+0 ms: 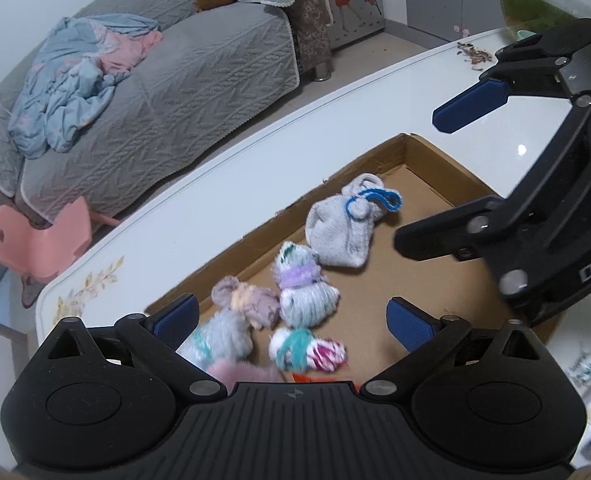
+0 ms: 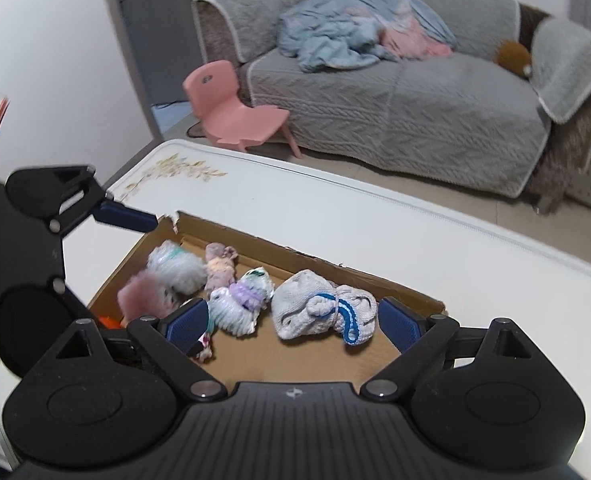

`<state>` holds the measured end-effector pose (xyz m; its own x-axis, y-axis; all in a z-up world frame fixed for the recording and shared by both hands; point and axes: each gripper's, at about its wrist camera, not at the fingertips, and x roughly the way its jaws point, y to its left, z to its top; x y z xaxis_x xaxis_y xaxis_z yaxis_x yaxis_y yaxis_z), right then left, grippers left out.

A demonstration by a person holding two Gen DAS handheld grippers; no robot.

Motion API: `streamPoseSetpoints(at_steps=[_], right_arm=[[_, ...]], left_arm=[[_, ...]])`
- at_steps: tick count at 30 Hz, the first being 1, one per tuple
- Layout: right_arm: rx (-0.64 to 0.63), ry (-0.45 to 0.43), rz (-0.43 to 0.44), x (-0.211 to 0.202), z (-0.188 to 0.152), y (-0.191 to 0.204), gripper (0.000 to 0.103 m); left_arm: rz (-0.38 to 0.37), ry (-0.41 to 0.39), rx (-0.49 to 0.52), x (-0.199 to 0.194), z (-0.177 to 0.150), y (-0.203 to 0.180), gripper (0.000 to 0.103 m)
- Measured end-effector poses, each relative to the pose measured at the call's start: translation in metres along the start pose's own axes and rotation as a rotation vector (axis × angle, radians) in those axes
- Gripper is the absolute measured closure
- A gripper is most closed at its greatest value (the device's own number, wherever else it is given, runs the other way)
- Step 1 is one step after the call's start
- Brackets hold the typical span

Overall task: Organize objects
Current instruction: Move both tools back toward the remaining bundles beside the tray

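1. The left gripper [image 1: 293,322] hangs over the near end of a shallow cardboard box [image 1: 427,152] on the white table [image 1: 255,168], its jaws spread wide and holding nothing.
2. Between and below its blue pads [image 1: 409,322] lie several rolled sock bundles: a white one with a purple band [image 1: 303,284], a mauve and peach one [image 1: 247,300], a white, teal and magenta one [image 1: 307,350].
3. The right gripper [image 2: 293,324] also stands wide open and empty above the same box, with the grey sock bundle with a blue loop [image 2: 323,310] lying loose on the box floor between its pads, touching neither.
4. That grey bundle sits towards the far end of the box, apart from the other rolls.
5. A pink fluffy bundle [image 2: 141,294] is blurred, and an orange thing [image 2: 109,322] beside it is mostly hidden behind the gripper body.
6. More items at the table's right edge in the left wrist view are cut off and too soft to name.
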<state>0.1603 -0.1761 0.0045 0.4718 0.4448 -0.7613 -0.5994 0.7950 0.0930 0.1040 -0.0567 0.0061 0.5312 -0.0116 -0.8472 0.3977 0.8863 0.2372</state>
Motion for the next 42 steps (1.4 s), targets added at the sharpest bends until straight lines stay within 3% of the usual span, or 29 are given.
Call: streamPoseSetpoints(at_steps=[12,15,19,22,26,30,34,42], right_arm=[[-0.132,-0.005,0.026,-0.074,-0.033,0.025,0.009],[-0.136,-0.021,0.020,-0.097,-0.051,0.026,0.005],[-0.100,0.000,-0.007,-0.118,-0.094,0.022,0.003],[-0.074,0.067,-0.037,-0.121,-0.133,0.020,0.003],[-0.072,0.156,-0.024,-0.115,-0.176,0.022,0.005],[-0.167,0.203,-0.014,-0.105,-0.201,0.031,0.005],[-0.215,0.274,-0.037,-0.090,-0.224,0.034,0.008],[-0.286,0.312,-0.006,-0.074,-0.231,0.050,0.009]], left_arm=[[-0.038,-0.019,-0.064,-0.083,-0.052,-0.019,0.001],[-0.055,-0.029,-0.125,-0.109,-0.081,-0.028,0.001],[-0.082,0.020,-0.239,-0.126,-0.134,-0.052,0.001],[-0.082,0.091,-0.289,-0.125,-0.169,-0.082,0.001],[-0.074,0.111,-0.343,-0.123,-0.200,-0.117,0.001],[-0.072,0.139,-0.310,-0.111,-0.214,-0.145,0.001],[-0.055,0.148,-0.362,-0.095,-0.221,-0.146,0.001],[0.041,0.190,-0.386,-0.072,-0.233,-0.132,0.001]])
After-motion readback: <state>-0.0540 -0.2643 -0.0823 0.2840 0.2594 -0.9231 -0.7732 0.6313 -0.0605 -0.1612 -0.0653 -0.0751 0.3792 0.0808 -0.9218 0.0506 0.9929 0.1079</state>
